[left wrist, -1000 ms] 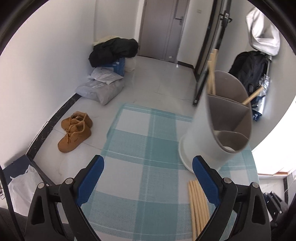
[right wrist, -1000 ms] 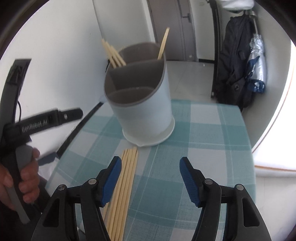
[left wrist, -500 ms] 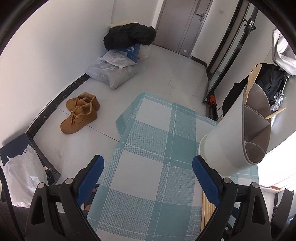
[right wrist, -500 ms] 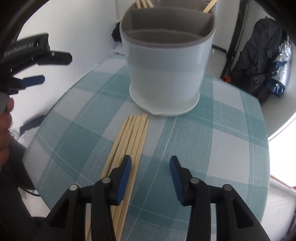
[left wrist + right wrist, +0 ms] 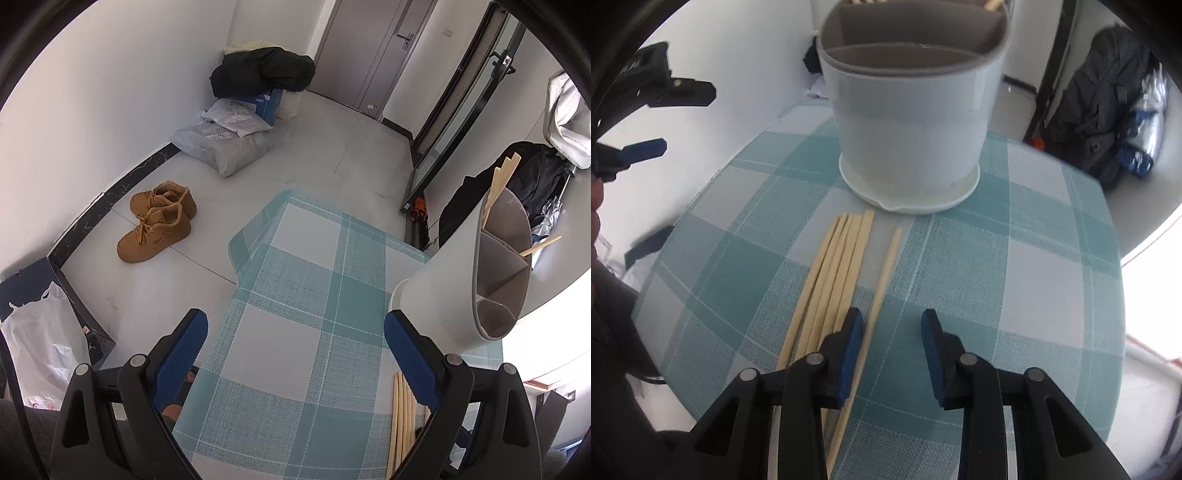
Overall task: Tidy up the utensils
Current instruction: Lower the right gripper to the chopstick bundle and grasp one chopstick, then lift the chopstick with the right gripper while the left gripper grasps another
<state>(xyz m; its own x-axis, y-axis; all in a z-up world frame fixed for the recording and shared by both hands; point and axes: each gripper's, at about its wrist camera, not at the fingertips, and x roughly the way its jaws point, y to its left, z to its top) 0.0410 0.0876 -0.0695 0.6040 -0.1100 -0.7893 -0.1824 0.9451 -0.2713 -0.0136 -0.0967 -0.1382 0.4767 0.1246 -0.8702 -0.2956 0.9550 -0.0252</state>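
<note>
From the left wrist, the left gripper (image 5: 295,354) hangs with its jaws spread wide and nothing between them, above the near edge of a table (image 5: 295,295) covered in a teal check cloth. The white holder (image 5: 454,280) stands at the right, its grey compartments showing; chopsticks (image 5: 498,184) stick up from the far one and a single stick leans out of the next. A few loose chopsticks lie on the cloth just by the right finger. On the floor beyond are tan shoes (image 5: 159,221) and grey bags (image 5: 225,147). From the right wrist, the right gripper (image 5: 892,350) is low over the cloth, jaws partly open and not clamped on anything; one stick (image 5: 882,280) lies between them, just inside the left finger, apart from the bundle (image 5: 831,273) on its left. The holder stands just beyond the stick tips.
</note>
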